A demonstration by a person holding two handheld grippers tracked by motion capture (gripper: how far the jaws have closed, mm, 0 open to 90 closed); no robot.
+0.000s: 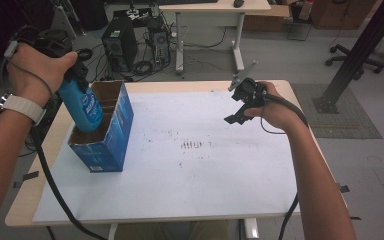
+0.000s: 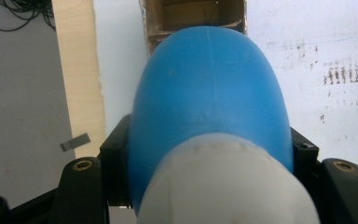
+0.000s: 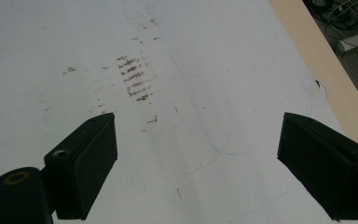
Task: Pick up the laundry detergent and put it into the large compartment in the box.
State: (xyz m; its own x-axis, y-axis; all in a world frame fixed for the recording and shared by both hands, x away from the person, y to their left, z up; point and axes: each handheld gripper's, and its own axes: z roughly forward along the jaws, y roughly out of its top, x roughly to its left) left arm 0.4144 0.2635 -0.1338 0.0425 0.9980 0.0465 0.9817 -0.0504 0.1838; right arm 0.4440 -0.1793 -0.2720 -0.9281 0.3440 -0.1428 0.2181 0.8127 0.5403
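Nearest the person, the pale wooden counter [image 1: 25,210] carries a white sheet [image 1: 180,170] with a patch of brown scuff marks [image 1: 192,145] near its middle. Above the right part of that sheet the right tongs [image 1: 236,106] hang in the person's right hand, their two black jaws standing wide apart with nothing between them; the right gripper view looks straight down past them onto the bare sheet and the scuffs. Farther left and a little deeper, the left tongs [image 1: 75,75] are clamped on the neck end of a blue plastic bottle with a white cap [image 1: 82,105]; in the left gripper view the jaws press against both sides of the bottle's rounded blue body [image 2: 209,93], the cap close to the camera. The bottle is tilted, base downward, with its lower end just inside the open top of a blue cardboard box with a brown interior [image 1: 107,135], which stands at the left side of the sheet. Judging by this, the pick-up is done and the bottle is partway into the box; what is left is to lower it fully, settle it inside and let go. Beyond the counter, a black computer tower [image 1: 120,47] sits on the floor among cables.
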